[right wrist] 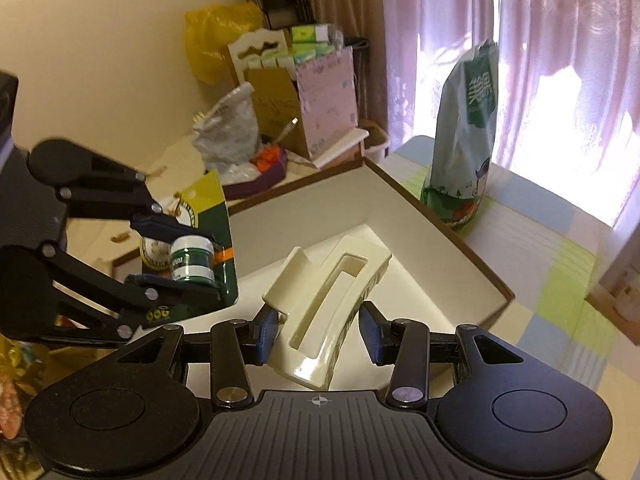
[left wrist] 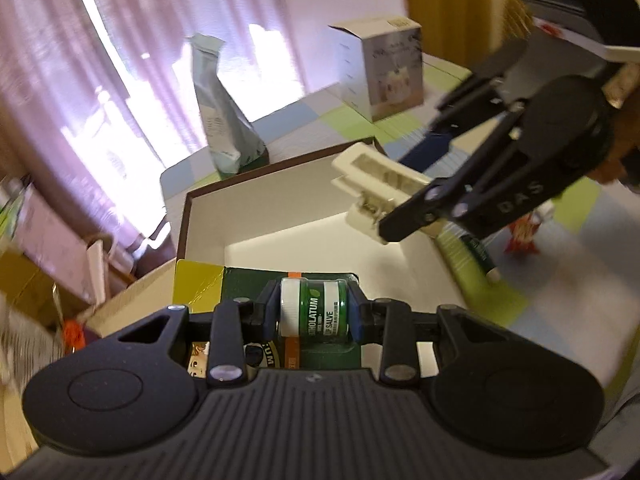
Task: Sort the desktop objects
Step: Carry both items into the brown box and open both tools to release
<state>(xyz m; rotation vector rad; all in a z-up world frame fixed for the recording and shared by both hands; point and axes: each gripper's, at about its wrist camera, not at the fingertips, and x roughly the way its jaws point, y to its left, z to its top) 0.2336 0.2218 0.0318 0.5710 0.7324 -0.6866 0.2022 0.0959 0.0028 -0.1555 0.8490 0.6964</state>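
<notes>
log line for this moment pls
left gripper: shut on green salve jar blister card | right gripper: cream plastic hair claw | both over white-lined brown box

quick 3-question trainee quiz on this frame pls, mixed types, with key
1. True or false: the left gripper is shut on the salve pack.
2. Multiple choice: what sits between the right gripper's fingers? A) a pen B) a cream hair clip C) a snack bag
3. Fill in: both grippers hang over the open ____.

Key:
1. True; the blue pads press the jar's two ends.
2. B. The right-wrist view shows a gap between the clip and one pad, so whether it is gripped cannot be told.
3. box, white inside with a brown rim.
</notes>
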